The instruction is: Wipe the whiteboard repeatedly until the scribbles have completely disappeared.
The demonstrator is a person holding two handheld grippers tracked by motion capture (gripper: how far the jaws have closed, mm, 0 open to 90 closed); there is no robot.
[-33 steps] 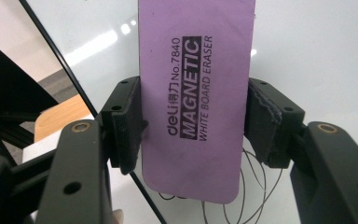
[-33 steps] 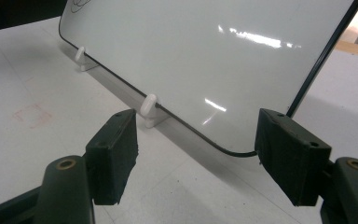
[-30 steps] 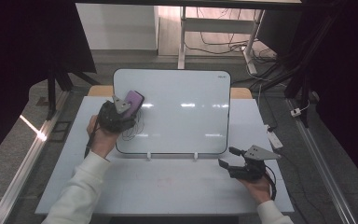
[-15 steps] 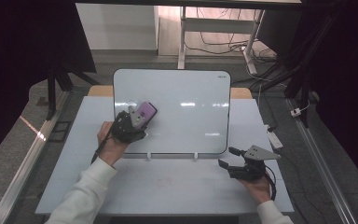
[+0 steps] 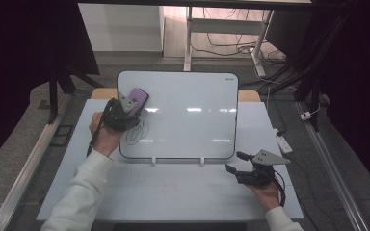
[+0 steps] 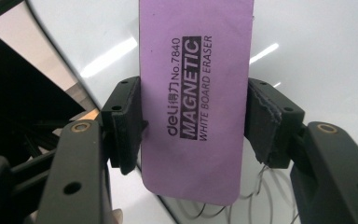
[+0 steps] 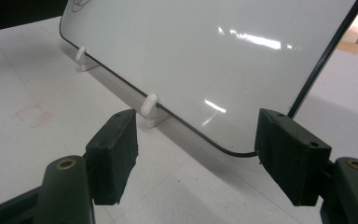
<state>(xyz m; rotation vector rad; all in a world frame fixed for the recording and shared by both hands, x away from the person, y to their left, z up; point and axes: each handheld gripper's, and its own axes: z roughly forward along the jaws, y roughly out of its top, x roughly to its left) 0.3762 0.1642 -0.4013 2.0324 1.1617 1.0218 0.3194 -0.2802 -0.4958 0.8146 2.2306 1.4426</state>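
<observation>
Here the left gripper [image 5: 125, 107] has its jaws clamped on the purple eraser [image 6: 196, 98], its long axis running out from them, just above the scribble [image 5: 138, 131] on the whiteboard [image 5: 192, 120], while the right gripper [image 5: 238, 162] rests with jaws parted and empty near that whiteboard's lower right corner.

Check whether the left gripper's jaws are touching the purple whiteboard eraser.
Touching. The left gripper view shows both jaws of the left gripper pressed against the long edges of the purple whiteboard eraser, no gap on either side.
</observation>
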